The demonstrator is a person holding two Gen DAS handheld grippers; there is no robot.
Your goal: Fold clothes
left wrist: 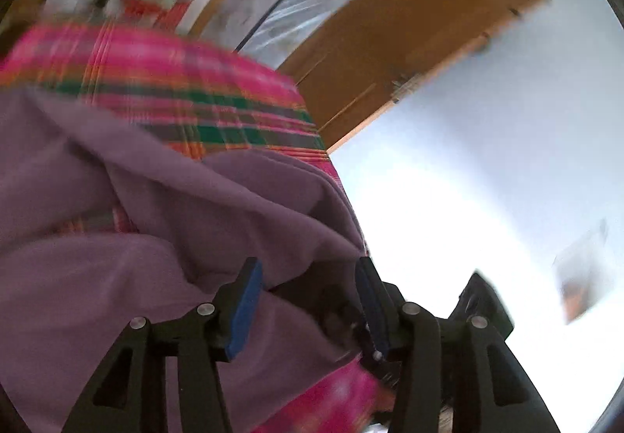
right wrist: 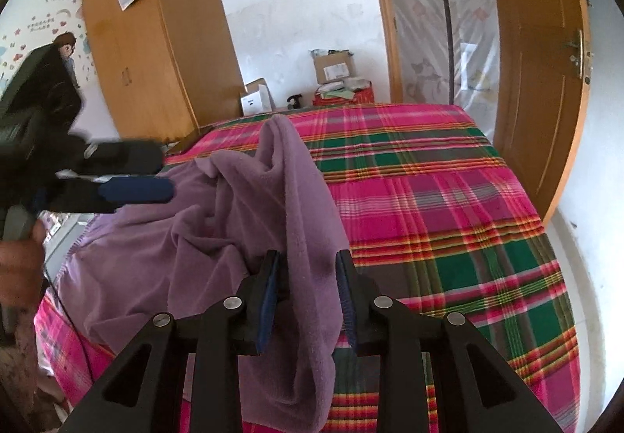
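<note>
A purple fleece garment (right wrist: 218,222) lies crumpled on the pink, green and red plaid bed cover (right wrist: 448,199). My right gripper (right wrist: 308,277) is shut on a lifted fold of the garment, which hangs down between its blue pads. My left gripper (left wrist: 308,288) is tilted and blurred in its own view, with its jaws apart and the purple garment (left wrist: 136,238) lying below and between the fingers. The left gripper also shows at the left of the right wrist view (right wrist: 152,175), hovering over the garment's left side with its blue-padded fingers apart.
A wooden wardrobe (right wrist: 156,43) stands behind the bed at the left. Cardboard boxes (right wrist: 331,70) sit against the far wall. A wooden door (right wrist: 538,62) stands open at the right. A plastic-covered doorway (right wrist: 429,23) lies beyond the bed.
</note>
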